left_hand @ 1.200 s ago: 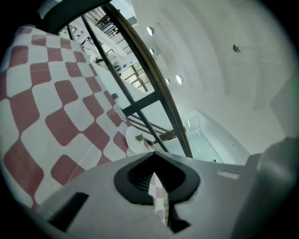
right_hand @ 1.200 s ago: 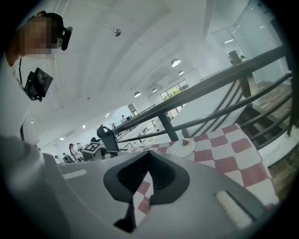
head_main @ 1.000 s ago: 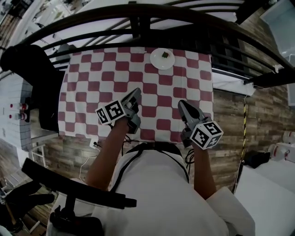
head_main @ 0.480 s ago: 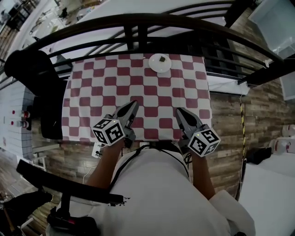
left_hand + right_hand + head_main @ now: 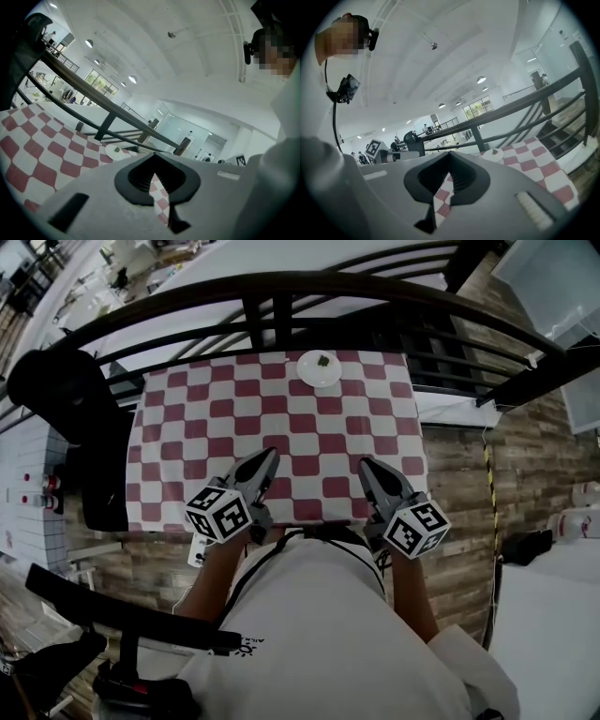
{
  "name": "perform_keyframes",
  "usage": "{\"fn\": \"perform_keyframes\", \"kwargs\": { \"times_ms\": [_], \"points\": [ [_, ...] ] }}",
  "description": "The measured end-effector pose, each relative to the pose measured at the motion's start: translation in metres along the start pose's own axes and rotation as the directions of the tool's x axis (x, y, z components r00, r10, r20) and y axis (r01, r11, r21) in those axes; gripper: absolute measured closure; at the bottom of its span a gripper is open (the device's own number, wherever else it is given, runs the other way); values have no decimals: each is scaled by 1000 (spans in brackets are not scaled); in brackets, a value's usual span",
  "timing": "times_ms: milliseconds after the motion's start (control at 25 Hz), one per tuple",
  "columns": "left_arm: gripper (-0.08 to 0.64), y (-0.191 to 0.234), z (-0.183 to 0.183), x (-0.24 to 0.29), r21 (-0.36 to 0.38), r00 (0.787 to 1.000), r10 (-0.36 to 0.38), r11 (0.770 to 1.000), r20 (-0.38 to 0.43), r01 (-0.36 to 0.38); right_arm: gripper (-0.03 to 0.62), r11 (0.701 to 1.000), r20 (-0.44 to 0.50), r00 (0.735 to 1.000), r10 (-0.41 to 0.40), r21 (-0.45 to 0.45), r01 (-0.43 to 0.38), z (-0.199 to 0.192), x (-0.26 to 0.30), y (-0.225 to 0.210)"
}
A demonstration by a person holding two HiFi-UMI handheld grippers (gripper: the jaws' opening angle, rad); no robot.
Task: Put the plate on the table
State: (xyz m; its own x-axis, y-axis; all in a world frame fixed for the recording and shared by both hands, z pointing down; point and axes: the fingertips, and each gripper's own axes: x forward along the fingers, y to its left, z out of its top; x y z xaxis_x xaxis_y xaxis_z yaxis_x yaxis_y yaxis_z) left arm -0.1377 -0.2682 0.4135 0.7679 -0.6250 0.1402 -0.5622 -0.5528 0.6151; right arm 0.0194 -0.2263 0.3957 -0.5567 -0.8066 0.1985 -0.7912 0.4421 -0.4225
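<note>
The left tool (image 5: 270, 457) and the right tool (image 5: 367, 466) are held side by side over the near edge of the worktop (image 5: 187, 423), close in front of the person's chest. Both point away from the body toward the black railing (image 5: 281, 287) on the far side, nearly level and dipping only a little. They stand apart from each other, with a strip of red-and-white checked cloth (image 5: 314, 442) showing between them. The left forearm (image 5: 208, 568) is bare and comes up from the lower left; the right forearm (image 5: 412, 601) runs straight back beside the white shirt (image 5: 319, 634).

In the left gripper view the left tool (image 5: 153, 155) has its jaws closed tip to tip, with only the cloth showing through the slot behind the tips. In the right gripper view the right tool (image 5: 449, 153) is closed the same way and grips nothing.

The plate (image 5: 319, 370) sits flat on the cloth at the far edge of the worktop, just before the railing and well apart from both tools. A small dark green morsel (image 5: 322, 359) lies on it. Both gripper views show the plate (image 5: 117, 151) (image 5: 493, 154) beyond the jaw tips
</note>
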Motion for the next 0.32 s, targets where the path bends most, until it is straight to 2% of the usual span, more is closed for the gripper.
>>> {"fn": "perform_keyframes", "kwargs": {
  "times_ms": [320],
  "points": [
    [552, 1, -5, 2, 16, 1000, -8, 1000, -22, 8, 584, 1000, -7, 1000, 1, -15, -1, -2, 4, 2]
  ]
}}
